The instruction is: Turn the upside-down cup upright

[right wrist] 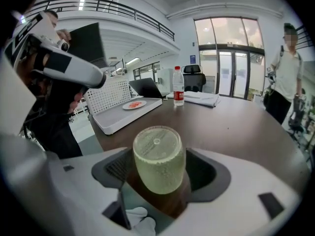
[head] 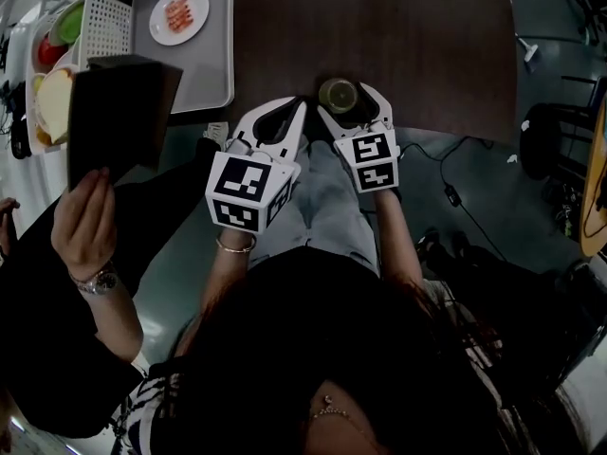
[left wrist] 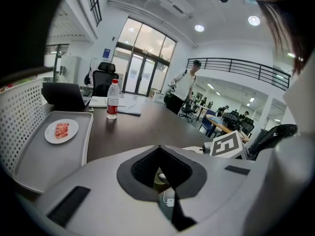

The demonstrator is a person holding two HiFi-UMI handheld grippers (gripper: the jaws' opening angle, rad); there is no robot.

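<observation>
Two grippers, one cup.
On the right gripper (head: 353, 102) the jaws stand wide astride the upside-down green cup (right wrist: 157, 163), likely lining up a grasp; left gripper (head: 287, 117) closed, empty, parked alongside.

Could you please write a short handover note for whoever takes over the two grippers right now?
Left gripper: shut and empty, held beside the right one at the near edge of the dark brown table.
Right gripper: open, with one jaw on each side of the pale green, textured translucent cup. There is a gap on both sides, so the pads are not pressing on it.
Cup: upside down, base up, standing on the table near its near edge.
Done: the right gripper is in place around the cup.
Left: close on the cup, lift it, turn it over and set it down upright.
</observation>
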